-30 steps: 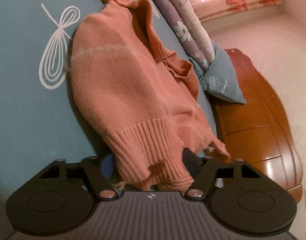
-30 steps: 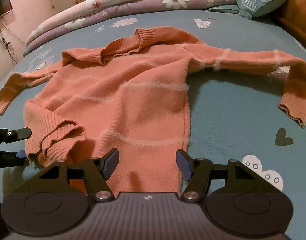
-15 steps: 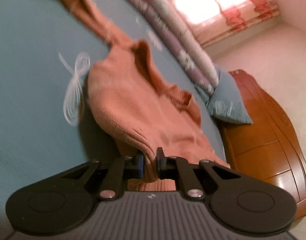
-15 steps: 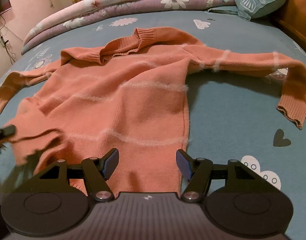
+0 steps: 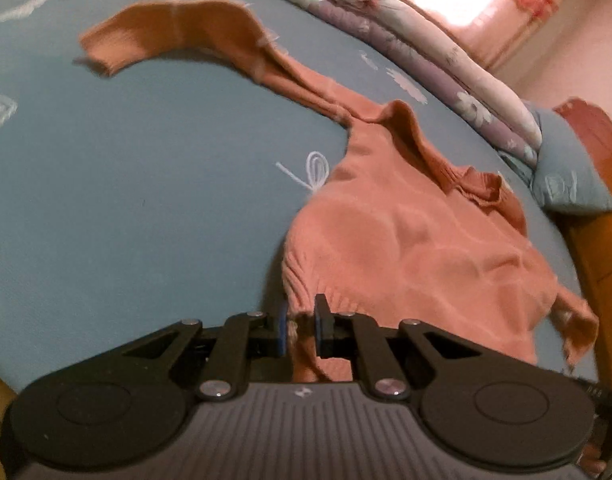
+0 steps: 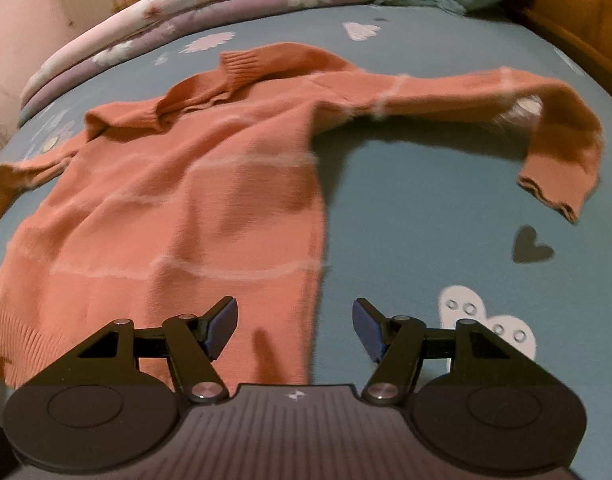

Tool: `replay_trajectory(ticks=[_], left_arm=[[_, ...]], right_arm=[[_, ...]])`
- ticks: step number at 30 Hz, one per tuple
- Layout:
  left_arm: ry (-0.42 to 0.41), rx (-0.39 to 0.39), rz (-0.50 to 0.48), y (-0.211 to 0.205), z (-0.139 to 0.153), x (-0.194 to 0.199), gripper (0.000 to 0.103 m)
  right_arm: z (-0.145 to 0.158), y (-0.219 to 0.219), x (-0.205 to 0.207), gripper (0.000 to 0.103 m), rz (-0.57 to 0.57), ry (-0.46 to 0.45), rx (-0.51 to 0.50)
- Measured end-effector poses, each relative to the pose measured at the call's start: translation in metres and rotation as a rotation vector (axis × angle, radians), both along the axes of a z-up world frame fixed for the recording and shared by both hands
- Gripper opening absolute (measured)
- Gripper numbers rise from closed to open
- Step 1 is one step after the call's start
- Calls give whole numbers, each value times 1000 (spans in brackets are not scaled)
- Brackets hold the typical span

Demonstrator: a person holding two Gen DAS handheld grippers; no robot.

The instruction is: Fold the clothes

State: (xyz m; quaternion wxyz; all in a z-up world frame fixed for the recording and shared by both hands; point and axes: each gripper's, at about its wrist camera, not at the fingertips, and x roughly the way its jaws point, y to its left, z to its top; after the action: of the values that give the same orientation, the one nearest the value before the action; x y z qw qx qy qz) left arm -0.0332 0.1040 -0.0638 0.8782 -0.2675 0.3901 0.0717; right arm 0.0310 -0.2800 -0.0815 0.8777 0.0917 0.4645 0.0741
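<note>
On the blue bed (image 6: pixel 406 208) the sweater (image 6: pixel 194 200) lies spread, collar toward the quilts (image 6: pixel 166 28). At its left hem corner the left gripper (image 5: pixel 300 326), which stood wide around the ribbing a second ago, is now pinched narrow on that corner and has lifted it, smoothing the bunched hem. So the hem is ready to be squared. Rightward, the right gripper (image 6: pixel 294 328) hangs wide and empty over the hem's right edge, likely next to grip there.
</note>
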Motion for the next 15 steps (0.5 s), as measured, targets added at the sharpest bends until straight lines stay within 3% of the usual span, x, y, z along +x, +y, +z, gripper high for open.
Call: replay_trajectory(ticks=[3, 7, 10, 12, 14, 15], left_arm=[[-30, 97, -34, -13, 11, 7, 14], [-56, 250, -115, -28, 19, 1, 28], [-69, 338, -184, -40, 21, -4, 29], [-85, 376, -247, -48, 23, -7, 32], [-94, 431, -336, -59, 26, -11, 43], [-98, 464, -383, -65, 26, -13, 44]], right_arm=[[-12, -15, 2, 69, -36, 74, 103], [-23, -30, -8, 69, -52, 126, 228], [-22, -41, -17, 69, -50, 158, 302], [-23, -48, -22, 69, -51, 184, 363], [-26, -50, -27, 69, -45, 221, 420], [-28, -50, -29, 69, -35, 241, 447]])
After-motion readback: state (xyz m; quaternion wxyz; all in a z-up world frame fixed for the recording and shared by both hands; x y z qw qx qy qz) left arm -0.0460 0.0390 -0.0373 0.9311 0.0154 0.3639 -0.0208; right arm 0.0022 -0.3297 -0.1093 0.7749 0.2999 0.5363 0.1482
